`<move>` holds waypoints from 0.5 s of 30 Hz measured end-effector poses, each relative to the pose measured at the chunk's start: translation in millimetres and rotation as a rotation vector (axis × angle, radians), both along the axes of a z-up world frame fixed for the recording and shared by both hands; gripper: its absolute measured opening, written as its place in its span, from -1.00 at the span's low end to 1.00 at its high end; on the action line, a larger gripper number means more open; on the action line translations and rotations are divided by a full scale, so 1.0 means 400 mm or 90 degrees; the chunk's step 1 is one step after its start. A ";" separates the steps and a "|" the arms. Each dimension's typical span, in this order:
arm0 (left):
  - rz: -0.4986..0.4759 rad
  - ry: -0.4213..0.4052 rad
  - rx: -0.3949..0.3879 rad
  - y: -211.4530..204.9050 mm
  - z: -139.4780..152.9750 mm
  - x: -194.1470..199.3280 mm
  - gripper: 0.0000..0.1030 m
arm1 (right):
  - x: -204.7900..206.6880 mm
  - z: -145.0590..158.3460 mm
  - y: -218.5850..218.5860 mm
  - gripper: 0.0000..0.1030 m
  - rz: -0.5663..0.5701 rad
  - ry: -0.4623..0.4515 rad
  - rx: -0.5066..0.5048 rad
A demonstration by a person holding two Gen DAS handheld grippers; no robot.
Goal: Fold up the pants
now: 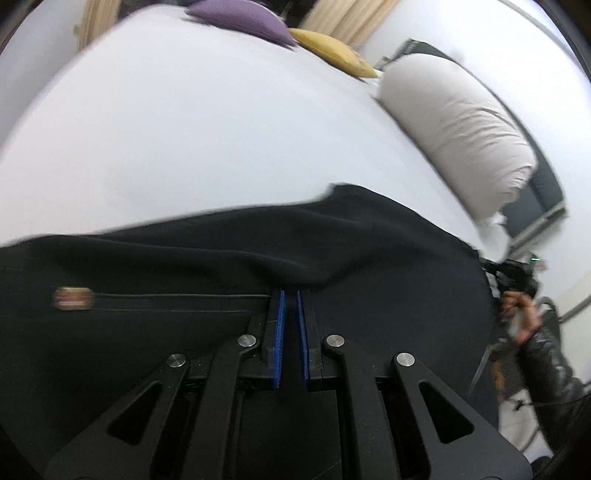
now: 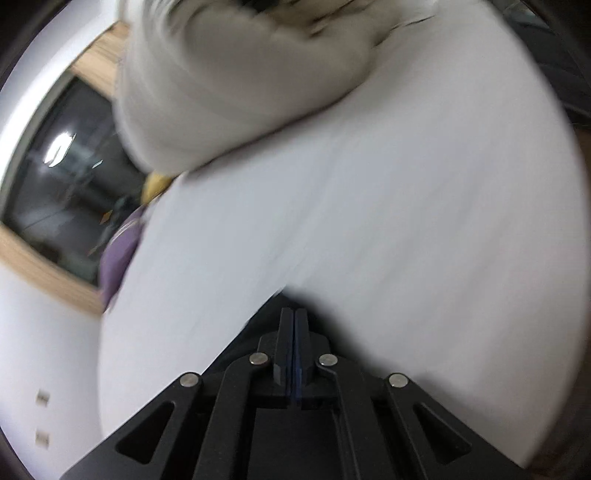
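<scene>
Black pants [image 1: 332, 240] lie across the near part of a white bed sheet [image 1: 203, 129]; a small blurred label [image 1: 72, 298] sits at their left. My left gripper [image 1: 290, 293] is shut on a raised fold of the pants, its blue pads almost together. In the right wrist view my right gripper [image 2: 294, 312] is shut, with black pants cloth [image 2: 255, 328] bunched around its tips over the white sheet [image 2: 369, 221]. At the pants' right edge in the left wrist view, a hand [image 1: 521, 317] in a dark puffy sleeve holds the other tool. Both views are motion-blurred.
A rolled pale duvet [image 1: 454, 125] lies along the bed's right side and looms at the top of the right wrist view [image 2: 221, 92]. A purple cushion [image 1: 240, 18] and a yellow cushion [image 1: 332, 48] sit at the far end. A dark window [image 2: 66, 177] lies beyond.
</scene>
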State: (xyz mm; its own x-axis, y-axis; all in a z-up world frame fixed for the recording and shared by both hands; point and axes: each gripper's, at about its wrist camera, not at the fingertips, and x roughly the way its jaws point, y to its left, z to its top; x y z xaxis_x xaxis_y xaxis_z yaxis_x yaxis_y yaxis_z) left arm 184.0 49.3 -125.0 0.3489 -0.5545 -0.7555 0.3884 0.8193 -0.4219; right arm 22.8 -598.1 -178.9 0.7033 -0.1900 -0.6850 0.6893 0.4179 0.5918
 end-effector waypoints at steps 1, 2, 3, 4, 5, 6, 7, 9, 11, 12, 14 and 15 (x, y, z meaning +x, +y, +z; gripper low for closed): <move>0.016 -0.007 0.011 0.028 0.012 -0.009 -0.86 | -0.015 0.019 0.000 -0.78 -0.019 0.015 -0.007; 0.029 -0.014 0.021 0.046 0.024 -0.017 -0.86 | -0.027 0.041 0.013 -0.78 -0.015 0.001 -0.003; 0.041 -0.027 0.030 0.065 0.044 -0.034 -0.86 | -0.031 0.058 0.044 -0.78 0.003 -0.018 0.005; 0.042 -0.032 0.027 0.071 0.055 -0.048 -0.86 | -0.080 0.060 0.040 -0.78 0.040 -0.045 0.017; 0.037 -0.034 0.015 0.073 0.065 -0.064 -0.86 | -0.098 0.069 0.072 -0.78 0.099 -0.072 0.027; 0.025 -0.034 -0.001 0.069 0.083 -0.097 -0.86 | -0.110 0.078 0.129 -0.76 0.153 -0.086 0.033; 0.001 -0.027 -0.022 0.051 0.092 -0.133 -0.86 | -0.085 0.087 0.232 -0.73 0.239 -0.099 0.042; -0.039 -0.009 -0.041 0.011 0.093 -0.187 -0.86 | -0.027 0.084 0.372 -0.69 0.342 -0.110 0.079; -0.102 0.004 -0.031 -0.044 0.067 -0.260 -0.86 | -0.008 0.038 0.532 -0.60 0.430 -0.112 0.136; -0.120 0.007 -0.011 -0.062 0.049 -0.281 -0.86 | 0.004 0.020 0.577 -0.57 0.456 -0.109 0.154; -0.128 0.031 0.021 -0.062 0.005 -0.298 -0.86 | 0.042 -0.027 0.646 -0.57 0.490 -0.090 0.192; -0.124 0.040 0.017 -0.056 -0.008 -0.299 -0.86 | 0.048 -0.061 0.662 -0.61 0.494 -0.067 0.214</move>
